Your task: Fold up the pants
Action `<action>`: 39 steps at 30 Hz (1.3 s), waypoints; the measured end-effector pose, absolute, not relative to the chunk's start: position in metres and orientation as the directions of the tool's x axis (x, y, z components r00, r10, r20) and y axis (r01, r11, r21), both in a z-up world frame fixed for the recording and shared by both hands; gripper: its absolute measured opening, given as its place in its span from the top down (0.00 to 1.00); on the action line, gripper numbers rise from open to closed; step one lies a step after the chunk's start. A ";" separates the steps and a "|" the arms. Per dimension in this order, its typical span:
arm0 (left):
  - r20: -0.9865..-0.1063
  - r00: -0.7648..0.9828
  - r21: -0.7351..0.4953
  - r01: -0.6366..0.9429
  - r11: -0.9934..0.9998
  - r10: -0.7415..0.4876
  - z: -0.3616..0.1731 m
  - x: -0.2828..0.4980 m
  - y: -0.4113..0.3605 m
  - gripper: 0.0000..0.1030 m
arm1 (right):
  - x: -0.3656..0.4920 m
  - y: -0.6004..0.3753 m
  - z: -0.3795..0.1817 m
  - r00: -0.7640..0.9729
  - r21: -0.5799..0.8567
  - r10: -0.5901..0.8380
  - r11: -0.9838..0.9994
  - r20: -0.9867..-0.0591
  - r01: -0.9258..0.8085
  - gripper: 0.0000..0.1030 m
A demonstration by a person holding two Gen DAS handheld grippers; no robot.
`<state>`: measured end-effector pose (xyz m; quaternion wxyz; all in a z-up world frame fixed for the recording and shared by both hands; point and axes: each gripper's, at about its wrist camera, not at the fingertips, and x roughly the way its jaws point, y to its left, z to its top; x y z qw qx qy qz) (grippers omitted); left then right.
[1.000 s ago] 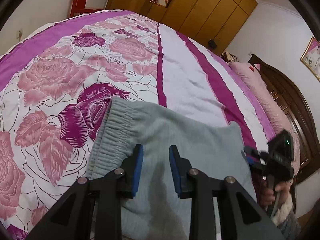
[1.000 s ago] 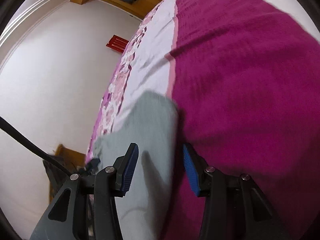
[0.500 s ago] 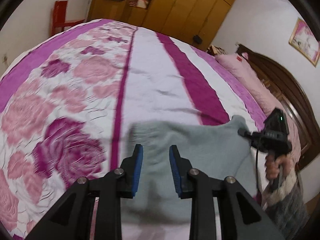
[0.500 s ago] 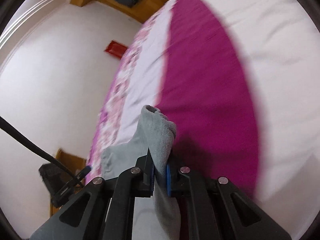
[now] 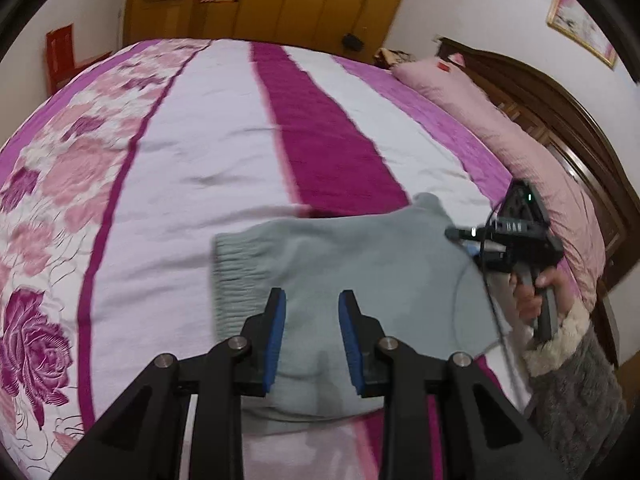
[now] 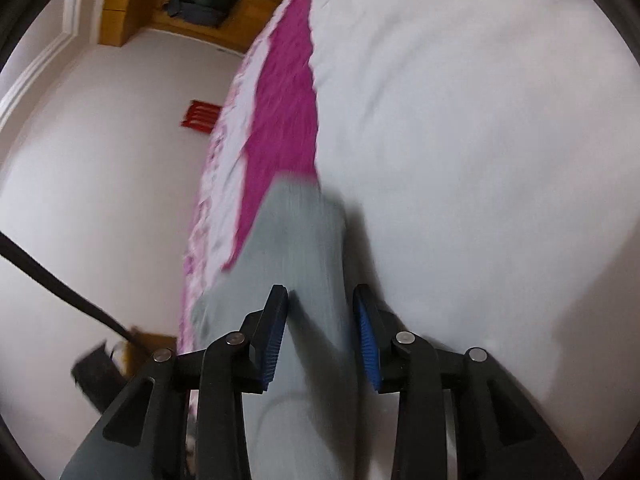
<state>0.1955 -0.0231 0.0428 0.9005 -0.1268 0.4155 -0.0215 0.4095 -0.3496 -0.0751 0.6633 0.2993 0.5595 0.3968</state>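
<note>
Grey pants (image 5: 360,272) lie between my left tool's (image 5: 312,340) parted pads and my right tool's (image 6: 322,336) opening pads, unclamped on the bed (image 5: 224,152); I should smooth the fold flat before letting go fully.

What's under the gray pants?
The gray pants lie on the striped bedspread; white and magenta stripes run under them. The part right beneath stays covered.

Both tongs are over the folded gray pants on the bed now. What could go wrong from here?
1. The right tongs are opening with the pants still between the pads; pulling away too early could drag the fold open.
2. The left tongs stand open over the cloth near the ribbed waistband; dipping could snag and bunch it.
3. The right tongs' cable trails over the pants and could catch the fabric.
</note>
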 end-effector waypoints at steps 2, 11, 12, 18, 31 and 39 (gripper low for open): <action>-0.744 0.652 -0.236 -0.047 0.971 -0.149 0.044 0.196 -0.036 0.73 | 0.378 -0.365 -0.079 0.079 0.866 0.883 0.469 -0.463 -0.171 0.69; -0.748 0.641 -0.272 -0.058 0.961 -0.173 0.030 0.209 -0.088 0.73 | 0.267 -0.391 -0.084 0.402 0.910 0.842 0.412 -0.358 -0.051 0.69; -0.750 0.637 -0.277 -0.056 0.959 -0.179 0.027 0.210 -0.094 0.73 | 0.258 -0.392 -0.084 0.448 0.911 0.827 0.408 -0.340 -0.062 0.69; -0.751 0.639 -0.258 -0.050 0.965 -0.168 0.013 0.205 -0.122 0.73 | 0.256 -0.396 -0.086 0.507 0.916 0.800 0.399 -0.321 -0.050 0.74; -0.811 0.571 -0.233 -0.111 0.966 -0.130 -0.034 0.199 -0.149 0.97 | 0.251 -0.388 -0.076 0.516 0.842 0.742 0.535 -0.427 -0.072 0.90; -0.802 0.595 -0.145 -0.113 0.983 -0.049 -0.038 0.197 -0.164 0.97 | 0.249 -0.368 -0.048 0.527 0.662 0.617 0.738 -0.584 -0.130 0.92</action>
